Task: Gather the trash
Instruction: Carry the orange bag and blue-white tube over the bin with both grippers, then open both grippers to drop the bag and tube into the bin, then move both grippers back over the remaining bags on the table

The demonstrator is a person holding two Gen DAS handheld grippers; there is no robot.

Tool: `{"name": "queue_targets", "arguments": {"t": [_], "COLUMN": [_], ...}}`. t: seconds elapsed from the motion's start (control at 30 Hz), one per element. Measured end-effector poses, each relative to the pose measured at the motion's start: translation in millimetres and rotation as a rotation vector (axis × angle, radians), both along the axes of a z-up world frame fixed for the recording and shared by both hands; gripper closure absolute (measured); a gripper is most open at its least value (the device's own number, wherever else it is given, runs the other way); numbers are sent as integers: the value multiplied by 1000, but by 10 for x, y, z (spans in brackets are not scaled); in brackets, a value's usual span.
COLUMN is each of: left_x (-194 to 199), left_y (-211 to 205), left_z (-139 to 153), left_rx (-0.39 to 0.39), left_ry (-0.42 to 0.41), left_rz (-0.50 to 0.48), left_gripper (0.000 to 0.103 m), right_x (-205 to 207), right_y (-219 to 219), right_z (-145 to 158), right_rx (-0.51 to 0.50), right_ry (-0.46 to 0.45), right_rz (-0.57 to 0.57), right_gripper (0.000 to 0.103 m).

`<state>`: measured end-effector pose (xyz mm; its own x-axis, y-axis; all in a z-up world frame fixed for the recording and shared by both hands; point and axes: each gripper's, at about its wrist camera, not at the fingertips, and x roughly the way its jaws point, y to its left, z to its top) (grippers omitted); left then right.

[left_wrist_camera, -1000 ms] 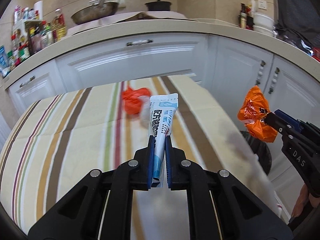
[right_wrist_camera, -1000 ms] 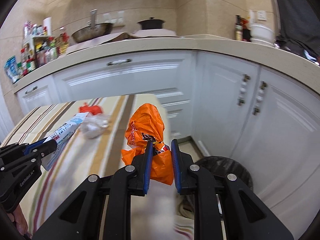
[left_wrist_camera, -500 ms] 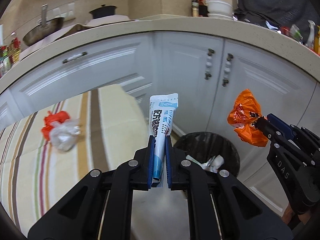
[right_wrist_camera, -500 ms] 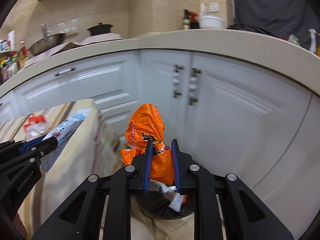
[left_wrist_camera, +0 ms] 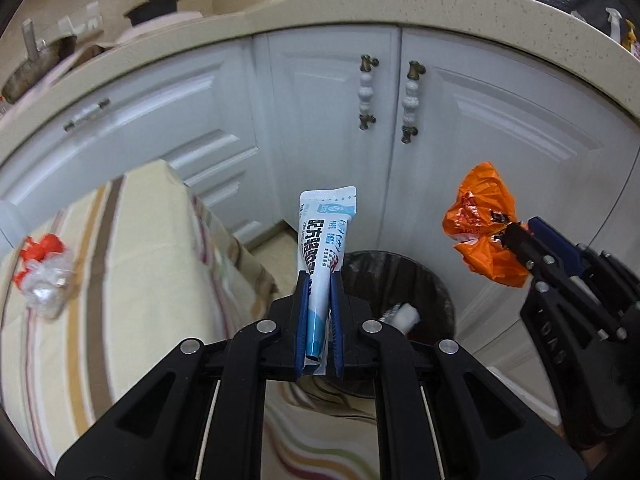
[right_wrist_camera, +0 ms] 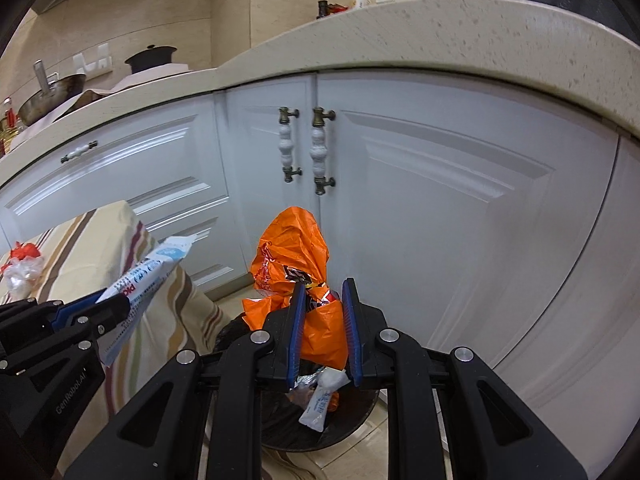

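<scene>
My left gripper (left_wrist_camera: 319, 280) is shut on a white and blue tube (left_wrist_camera: 324, 240) and holds it upright above the near rim of a black-lined trash bin (left_wrist_camera: 424, 280). My right gripper (right_wrist_camera: 322, 288) is shut on a crumpled orange plastic bag (right_wrist_camera: 294, 252) and holds it over the bin (right_wrist_camera: 360, 416), which has wrappers inside. The right gripper with the bag (left_wrist_camera: 480, 232) shows at the right of the left wrist view. The left gripper with the tube (right_wrist_camera: 148, 276) shows at the left of the right wrist view.
A table with a striped cloth (left_wrist_camera: 140, 260) stands left of the bin. A red and clear crumpled bag (left_wrist_camera: 42, 276) lies on it. White cabinet doors (right_wrist_camera: 400, 200) under a beige counter (right_wrist_camera: 440, 32) stand close behind the bin.
Both grippers have swung right from the table to the bin with their loads still held. The bin now lies right under them and the cabinets are nearer.
</scene>
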<state>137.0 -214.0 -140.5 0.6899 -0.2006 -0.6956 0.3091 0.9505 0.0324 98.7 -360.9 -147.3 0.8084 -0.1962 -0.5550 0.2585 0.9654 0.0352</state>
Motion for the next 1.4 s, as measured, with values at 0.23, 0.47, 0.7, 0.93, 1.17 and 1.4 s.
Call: {"name": "queue_targets", "arguments": {"t": [0.23, 0.47, 0.7, 0.93, 1.17, 1.4], "left_x": [186, 397, 372, 248, 110, -30], "left_y": [-201, -325, -183, 148, 808, 1689], "left_z": [-75, -276, -231, 39, 366, 522], "left_rx": [14, 60, 37, -3, -25, -7], "left_ry": [4, 30, 35, -9, -53, -80], "left_rz": [-2, 15, 34, 72, 154, 301], "left_gripper": [92, 54, 51, 45, 44, 44], "right_x": [137, 298, 210, 167, 190, 325], "right_y": [-160, -290, -204, 18, 459, 1130], "right_z": [-105, -306, -234, -21, 244, 462], "right_rx": [6, 36, 22, 18, 41, 41], "right_ry": [2, 25, 16, -6, -44, -70], "right_rz": [-24, -59, -53, -18, 75, 211], "right_gripper": [83, 56, 54, 53, 52, 52]}}
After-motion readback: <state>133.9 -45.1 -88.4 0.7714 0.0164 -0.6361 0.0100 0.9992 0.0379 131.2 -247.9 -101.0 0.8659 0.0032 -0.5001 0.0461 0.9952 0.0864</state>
